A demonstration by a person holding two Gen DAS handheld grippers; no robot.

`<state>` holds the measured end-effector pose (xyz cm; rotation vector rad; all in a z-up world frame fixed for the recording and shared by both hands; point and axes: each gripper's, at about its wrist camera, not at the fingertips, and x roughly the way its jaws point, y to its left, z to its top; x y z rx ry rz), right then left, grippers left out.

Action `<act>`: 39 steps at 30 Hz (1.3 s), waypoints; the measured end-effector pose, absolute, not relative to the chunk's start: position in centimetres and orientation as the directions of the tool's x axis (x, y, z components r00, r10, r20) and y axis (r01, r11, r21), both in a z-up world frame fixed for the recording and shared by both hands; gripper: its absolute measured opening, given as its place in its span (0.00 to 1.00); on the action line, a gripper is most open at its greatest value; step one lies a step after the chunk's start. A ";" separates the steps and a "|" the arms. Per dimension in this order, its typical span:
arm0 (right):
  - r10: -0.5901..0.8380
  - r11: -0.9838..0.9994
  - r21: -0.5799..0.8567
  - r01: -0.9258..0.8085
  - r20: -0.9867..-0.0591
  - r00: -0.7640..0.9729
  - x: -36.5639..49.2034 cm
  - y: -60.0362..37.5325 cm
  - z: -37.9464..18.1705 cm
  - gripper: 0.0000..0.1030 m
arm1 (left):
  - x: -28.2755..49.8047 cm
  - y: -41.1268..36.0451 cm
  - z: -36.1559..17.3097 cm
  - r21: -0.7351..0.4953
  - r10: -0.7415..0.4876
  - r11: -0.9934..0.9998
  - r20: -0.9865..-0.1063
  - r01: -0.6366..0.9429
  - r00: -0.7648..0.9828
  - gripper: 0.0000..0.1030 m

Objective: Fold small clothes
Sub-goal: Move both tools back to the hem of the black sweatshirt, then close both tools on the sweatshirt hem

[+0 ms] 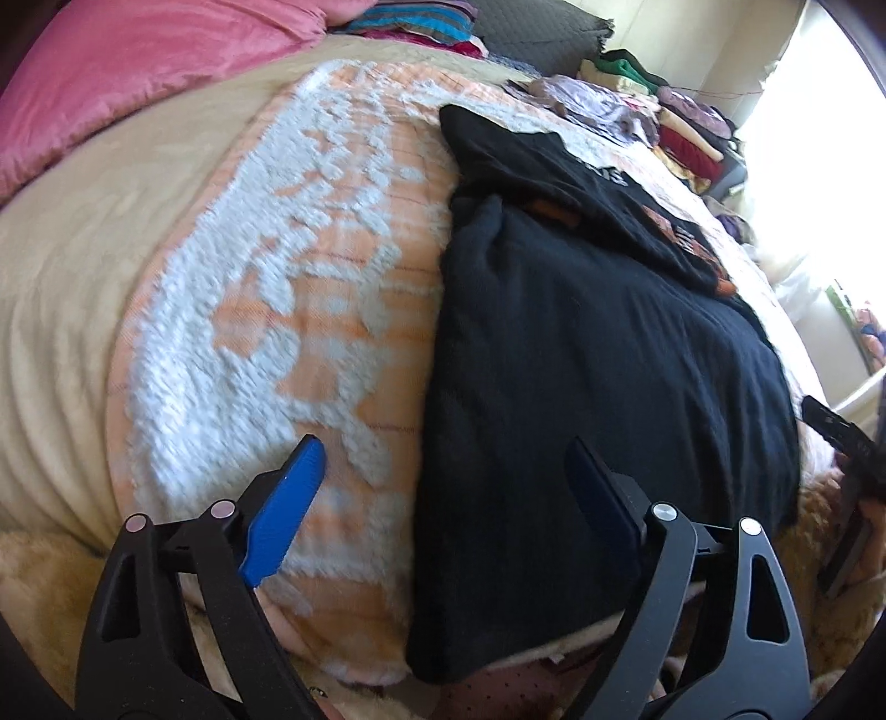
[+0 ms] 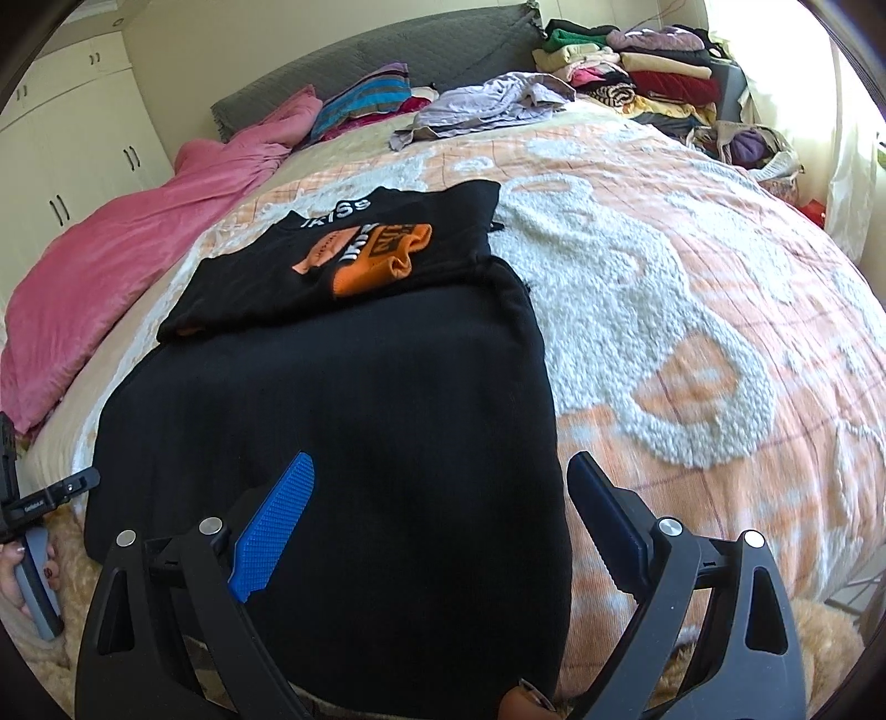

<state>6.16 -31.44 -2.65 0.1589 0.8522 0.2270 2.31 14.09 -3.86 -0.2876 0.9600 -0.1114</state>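
Left wrist view: left gripper (image 1: 443, 498) seen with fingers apart, nothing clamped, above left edge of black garment (image 1: 598, 354) spread on orange-white bedspread (image 1: 288, 288).
Right wrist view: right gripper (image 2: 443, 509) fingers apart, empty, over garment's right edge; smaller folded black printed garment (image 2: 343, 266) laid on its far end.

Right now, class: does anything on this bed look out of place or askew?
Yes: a crumpled lilac garment lies unfolded near the grey headboard, beside neat stacks. The black garment in front lies flat, though its upper edge is bunched.
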 end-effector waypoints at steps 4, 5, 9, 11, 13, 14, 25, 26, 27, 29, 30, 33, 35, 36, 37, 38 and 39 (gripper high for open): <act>0.247 0.968 0.224 -0.117 -0.747 0.617 5.7 -31.7 -3.0 0.89 | 1.5 13.7 -4.2 -0.320 -0.269 0.947 -0.795 0.001 0.544 0.61; 0.244 0.968 0.221 -0.114 -0.751 0.613 5.6 -31.8 -3.1 0.89 | 1.3 13.6 -4.3 -0.322 -0.274 0.947 -0.796 0.006 0.539 0.61; 0.226 0.973 0.206 -0.102 -0.777 0.588 5.0 -31.9 -3.5 0.89 | 0.6 13.6 -4.4 -0.345 -0.302 0.938 -0.796 0.016 0.524 0.46; 0.218 0.975 0.196 -0.100 -0.795 0.566 4.7 -32.0 -3.7 0.89 | 0.3 13.6 -4.6 -0.346 -0.305 0.938 -0.800 0.018 0.516 0.36; 0.211 0.977 0.187 -0.100 -0.809 0.549 4.5 -32.1 -4.0 0.89 | 0.1 13.5 -4.7 -0.324 -0.286 0.946 -0.808 0.017 0.515 0.29; 0.212 0.977 0.185 -0.104 -0.817 0.536 4.5 -32.2 -4.1 0.89 | 0.0 13.5 -4.7 -0.323 -0.285 0.946 -0.809 0.016 0.515 0.28; 0.238 0.963 0.160 -0.217 -0.882 0.407 4.3 -31.9 -5.2 0.55 | -0.2 14.0 -4.6 -0.314 -0.277 0.949 -0.812 0.015 0.514 0.22; 0.244 0.961 0.164 -0.224 -0.884 0.398 4.3 -31.9 -5.4 0.45 | -0.2 14.0 -4.7 -0.314 -0.277 0.949 -0.813 0.016 0.512 0.22; 0.257 0.957 0.176 -0.232 -0.884 0.391 4.4 -31.9 -5.5 0.40 | -0.2 14.1 -4.7 -0.314 -0.278 0.949 -0.813 0.016 0.511 0.22; 0.281 0.950 0.195 -0.244 -0.875 0.395 4.2 -32.0 -5.3 0.20 | -0.2 14.0 -4.7 -0.316 -0.280 0.949 -0.813 0.016 0.510 0.23; 0.284 0.949 0.193 -0.251 -0.867 0.410 4.0 -32.0 -5.1 0.17 | -0.1 14.0 -4.7 -0.318 -0.281 0.948 -0.813 0.015 0.509 0.23; 0.310 0.942 0.207 -0.264 -0.839 0.447 3.5 -32.2 -4.3 0.11 | -0.1 14.1 -4.8 -0.326 -0.289 0.945 -0.814 0.014 0.503 0.25; 0.333 0.936 0.225 -0.271 -0.819 0.468 3.1 -32.5 -3.8 0.11 | 0.0 14.1 -4.9 -0.328 -0.291 0.945 -0.817 0.015 0.498 0.26; 0.347 0.932 0.237 -0.275 -0.803 0.485 3.0 -32.8 -3.3 0.11 | 0.0 14.1 -4.9 -0.325 -0.290 0.946 -0.818 0.016 0.496 0.26; 0.355 0.929 0.243 -0.278 -0.791 0.497 2.9 -33.0 -3.0 0.11 | 0.0 14.0 -4.9 -0.319 -0.286 0.948 -0.821 0.018 0.495 0.26; 0.360 0.929 0.247 -0.277 -0.782 0.510 2.8 -33.3 -2.6 0.11 | 0.1 13.9 -4.9 -0.315 -0.283 0.949 -0.822 0.019 0.494 0.26; 0.363 0.928 0.250 -0.276 -0.772 0.522 2.8 -33.6 -2.3 0.10 | 0.1 13.8 -4.9 -0.309 -0.278 0.951 -0.824 0.020 0.493 0.25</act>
